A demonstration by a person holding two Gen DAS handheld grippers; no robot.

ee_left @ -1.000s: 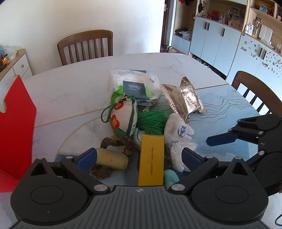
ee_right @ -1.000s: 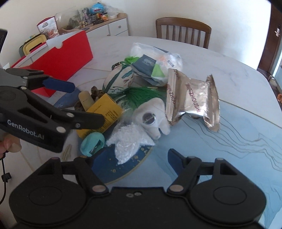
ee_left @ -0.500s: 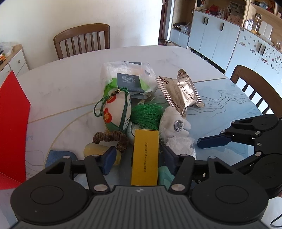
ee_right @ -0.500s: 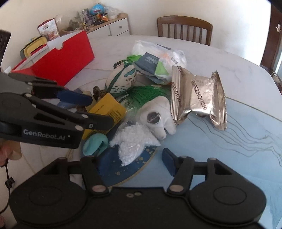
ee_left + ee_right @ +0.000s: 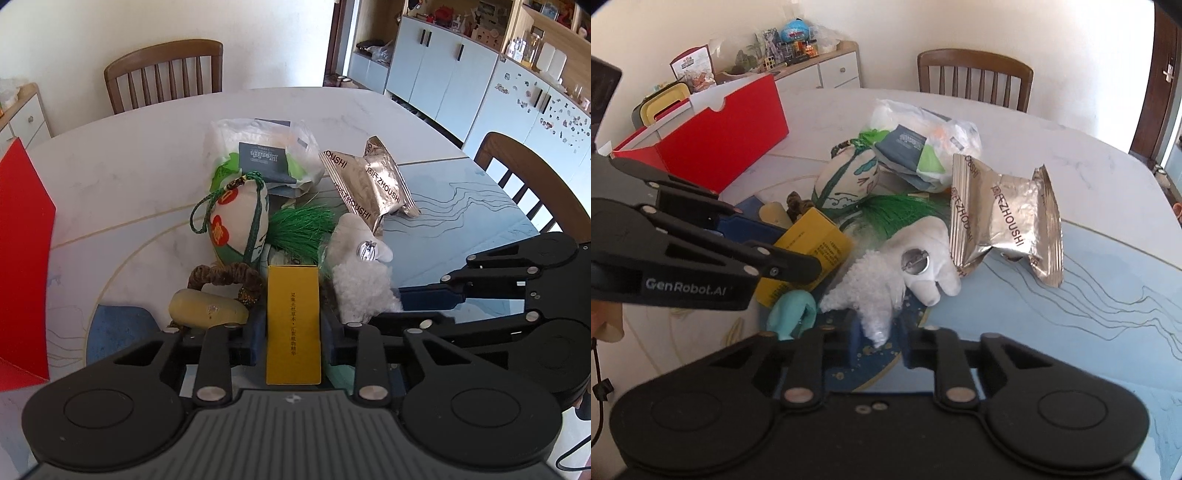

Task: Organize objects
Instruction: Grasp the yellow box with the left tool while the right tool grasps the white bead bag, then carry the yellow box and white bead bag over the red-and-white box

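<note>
Two grips are carrying risk at the near edge of the pile on the tabletop (image 5: 110,177). We are clamping the left tool (image 5: 293,332) on the yellow box (image 5: 293,317), whose smooth sides may be slipping. We are pinching the right tool (image 5: 877,338) on the white fluffy bag (image 5: 864,295), which may be dragging the white plush (image 5: 923,254) touching it.
</note>
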